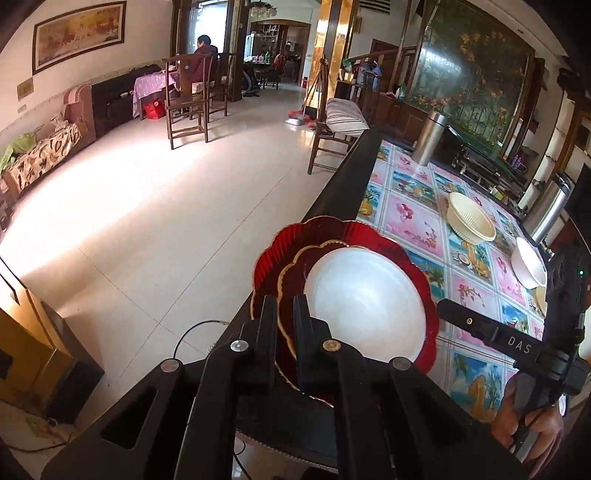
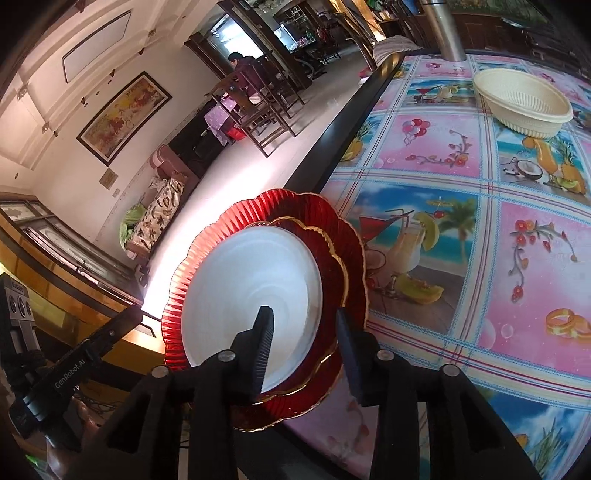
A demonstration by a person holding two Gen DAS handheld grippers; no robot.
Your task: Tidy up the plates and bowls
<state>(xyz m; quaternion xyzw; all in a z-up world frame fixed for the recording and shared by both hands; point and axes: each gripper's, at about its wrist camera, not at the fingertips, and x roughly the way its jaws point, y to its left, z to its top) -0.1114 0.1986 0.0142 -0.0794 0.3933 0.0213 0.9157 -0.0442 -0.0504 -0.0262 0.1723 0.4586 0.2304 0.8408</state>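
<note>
Your left gripper (image 1: pixel 285 317) pinches the rim of the stacked scalloped red plates (image 1: pixel 269 258) and white plate (image 1: pixel 365 302) at lower centre; your right gripper (image 2: pixel 304 328) gapes, gripping nothing. The cream ribbed bowl (image 2: pixel 522 99) and white bowl (image 1: pixel 530 267), upper right, remain unsorted.

Two red scalloped plates (image 1: pixel 373 236) (image 1: pixel 295 266), one white plate (image 1: pixel 365 302), one cream ribbed bowl (image 1: pixel 471 221), one white bowl (image 1: pixel 528 267), two steel flasks (image 1: pixel 430 138) (image 1: pixel 546 210).

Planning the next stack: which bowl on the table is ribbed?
The cream bowl, farthest back near the steel flask; its wall has vertical ribs, while the white bowl is smooth.
</note>
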